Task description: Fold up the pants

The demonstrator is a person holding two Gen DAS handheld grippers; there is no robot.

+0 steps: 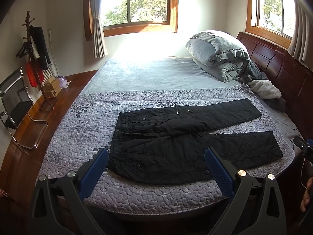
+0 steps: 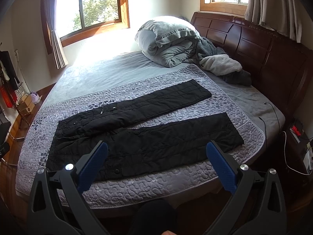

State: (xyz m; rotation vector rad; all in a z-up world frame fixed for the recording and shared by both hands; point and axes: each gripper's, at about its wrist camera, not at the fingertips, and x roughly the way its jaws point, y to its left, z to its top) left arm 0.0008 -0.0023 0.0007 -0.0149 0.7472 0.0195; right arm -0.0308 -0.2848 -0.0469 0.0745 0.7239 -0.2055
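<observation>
Black quilted pants (image 1: 176,137) lie flat on a lilac quilted bedspread (image 1: 82,137), waist to the left, the two legs spread apart toward the right. They also show in the right wrist view (image 2: 148,135). My left gripper (image 1: 156,154) is open and empty, held above the near bed edge in front of the waist and near leg. My right gripper (image 2: 156,148) is open and empty, held above the bed edge in front of the near leg. Neither touches the cloth.
A rolled grey duvet (image 1: 219,54) and a fleece blanket (image 2: 223,64) lie by the dark wooden headboard (image 2: 264,45). A coat rack (image 1: 37,58) and a chair (image 1: 13,101) stand on the left floor. A nightstand with cables (image 2: 297,137) is at right.
</observation>
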